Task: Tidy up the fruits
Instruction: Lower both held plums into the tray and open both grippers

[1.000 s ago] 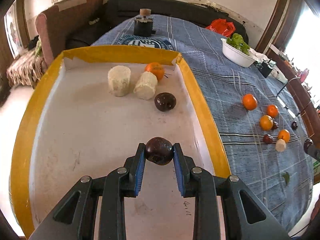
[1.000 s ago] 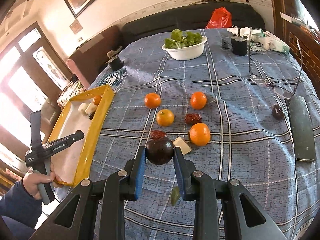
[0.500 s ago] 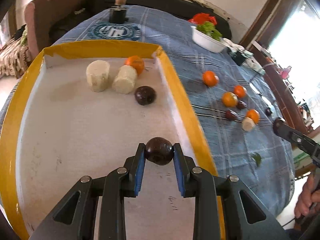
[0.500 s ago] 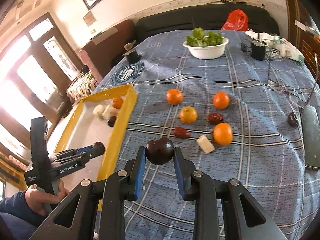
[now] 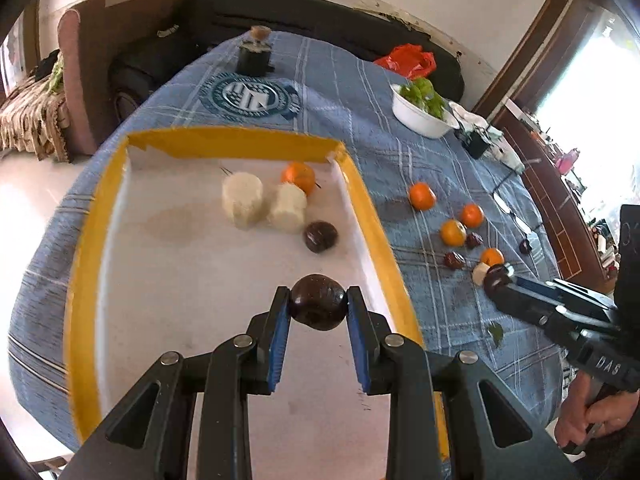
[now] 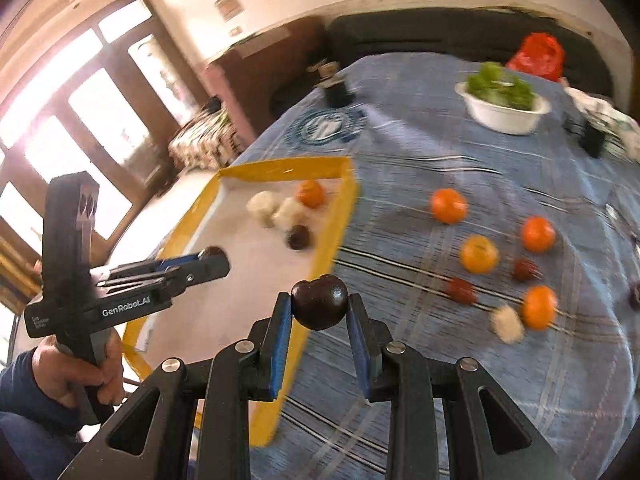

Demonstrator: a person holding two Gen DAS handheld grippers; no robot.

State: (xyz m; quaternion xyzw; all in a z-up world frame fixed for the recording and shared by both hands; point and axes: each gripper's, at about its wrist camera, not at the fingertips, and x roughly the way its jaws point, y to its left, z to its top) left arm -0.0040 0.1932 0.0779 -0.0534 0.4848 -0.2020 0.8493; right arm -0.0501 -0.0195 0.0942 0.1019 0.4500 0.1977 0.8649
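both grippers carry fruit trayward: the left gripper (image 5: 319, 309) has its jaws clamped on a dark plum (image 5: 318, 307) above the yellow tray (image 5: 372, 216); the right gripper (image 6: 319, 309) grips another dark fruit (image 6: 319, 306) near the tray's edge. next, lower and release inside.

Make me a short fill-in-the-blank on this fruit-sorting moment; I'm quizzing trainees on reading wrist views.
1. Each gripper is shut on a dark ____ fruit.
2. The left gripper hangs over the ____-rimmed tray.
3. The oranges still on the blue cloth number ____.
4. The white bowl holds leafy ____.

Missing words: round; yellow; four; greens
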